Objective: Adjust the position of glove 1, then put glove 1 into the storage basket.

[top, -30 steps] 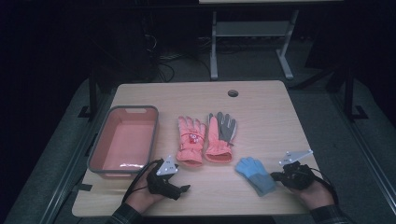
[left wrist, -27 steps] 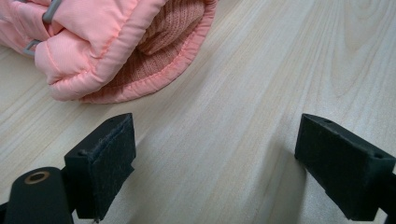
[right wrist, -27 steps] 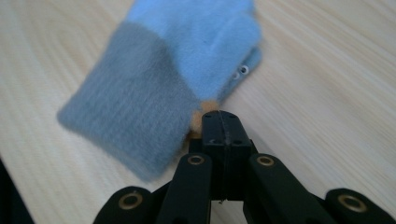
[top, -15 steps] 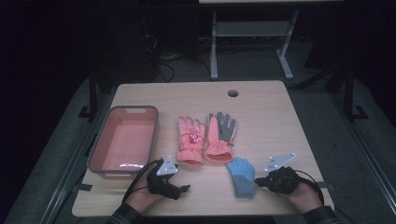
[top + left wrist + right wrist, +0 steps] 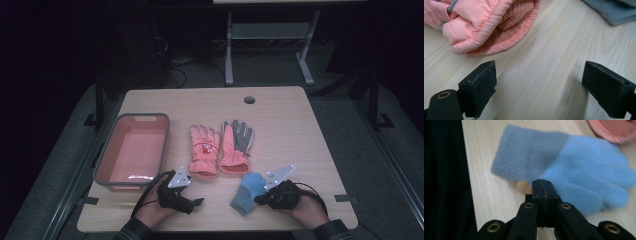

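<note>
At the near edge of the bench [image 5: 300, 120], our right gripper [image 5: 262, 199] has its jaws pressed together at the edge of the blue glove [image 5: 247, 192], which lies flat on the wood; whether they pinch its fabric we cannot tell. Our left gripper [image 5: 197, 202] rests with jaws wide apart over bare wood, just short of the pink glove [image 5: 204, 150]. A second pink glove [image 5: 235, 145] lies beside it, and the tray [image 5: 162, 142] stands to the left.

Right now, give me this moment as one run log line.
left gripper: open, near pink glove cuff | right gripper: shut, at blue glove | tray: empty
</note>
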Tool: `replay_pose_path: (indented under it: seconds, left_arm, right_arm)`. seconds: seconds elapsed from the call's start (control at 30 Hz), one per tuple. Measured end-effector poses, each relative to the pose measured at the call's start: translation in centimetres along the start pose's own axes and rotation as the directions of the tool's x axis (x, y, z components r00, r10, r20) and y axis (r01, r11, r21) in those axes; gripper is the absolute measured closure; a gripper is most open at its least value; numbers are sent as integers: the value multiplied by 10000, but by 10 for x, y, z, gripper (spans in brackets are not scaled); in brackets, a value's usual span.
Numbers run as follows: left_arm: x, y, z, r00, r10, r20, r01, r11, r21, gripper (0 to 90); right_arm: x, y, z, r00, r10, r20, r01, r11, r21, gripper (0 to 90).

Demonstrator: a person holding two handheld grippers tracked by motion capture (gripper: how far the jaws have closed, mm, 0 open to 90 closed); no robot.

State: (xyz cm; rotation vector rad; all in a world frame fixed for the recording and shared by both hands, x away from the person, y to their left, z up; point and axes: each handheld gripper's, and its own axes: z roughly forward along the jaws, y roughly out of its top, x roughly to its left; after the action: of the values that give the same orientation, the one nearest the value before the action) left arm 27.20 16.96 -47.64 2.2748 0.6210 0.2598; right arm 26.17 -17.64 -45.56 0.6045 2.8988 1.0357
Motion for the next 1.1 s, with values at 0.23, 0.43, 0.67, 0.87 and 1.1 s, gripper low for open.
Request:
replay_pose_path:
  seconds: [0.23, 0.43, 0.67, 0.87, 1.1]
  left_arm:
    - [0, 0, 0, 10000, -30, -11, 30, 10000, -21, 117]
    - [0, 0, 0, 10000, -16, -8, 16, 10000, 3, 117]
    - [0, 0, 0, 10000, 14, 0, -14, 10000, 2, 113]
    - [-1, 2, 0, 10000, -61, 11, 61, 9999, 95, 117]
    - [-2, 10, -5, 9994, -269, 224, 266, 9996, 133, 118]
  right_arm:
    - [2, 12, 12, 9986, -488, -206, 488, 9988, 12, 899]
    - [3, 23, 22, 9958, -802, -452, 801, 9968, -36, 899]
    - [1, 19, 6, 9990, -401, -198, 390, 9980, -507, 802]
    - [-9, 7, -13, 9978, 275, 606, -201, 9926, -1196, 572]
    - [-24, -5, -25, 9803, 1178, 1588, -901, 9811, -1711, 363]
